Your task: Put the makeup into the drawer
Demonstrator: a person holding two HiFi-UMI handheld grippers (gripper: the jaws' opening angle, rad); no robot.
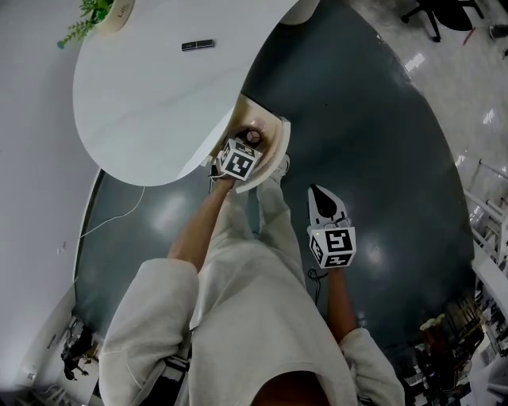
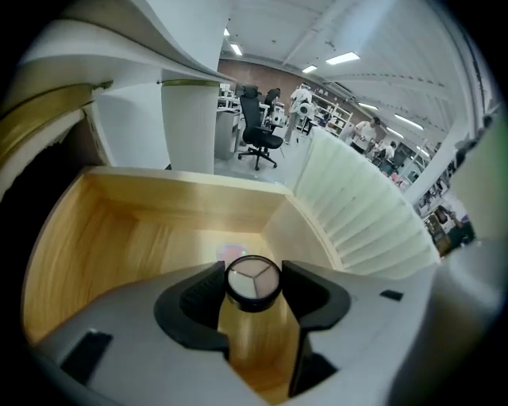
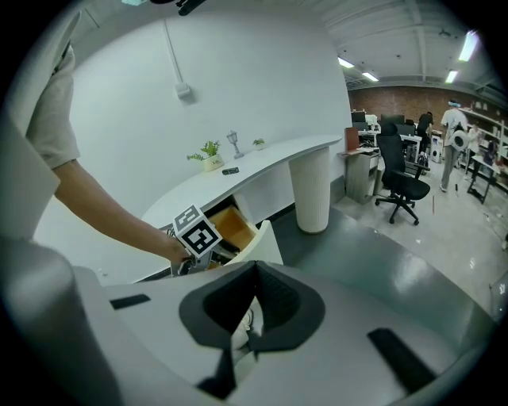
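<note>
Two hand-held grippers (image 1: 251, 141) (image 1: 319, 193), one makeup compact (image 2: 253, 282), one drawer (image 2: 119, 230), one potted plant (image 1: 91, 12), one black stick (image 1: 197, 45), perhaps makeup.

White curved counter (image 1: 143, 103), dark glossy floor (image 1: 373, 143), black office chair (image 3: 401, 178), ceiling lights (image 2: 343, 58)

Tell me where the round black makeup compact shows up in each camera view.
Head view: the round black makeup compact is just above centre, at the tip of the left gripper, over the open light-wood drawer.
Left gripper view: low centre, clamped between the pads.
Right gripper view: not visible.
Shared landmark: that drawer, seen in all three.
</note>
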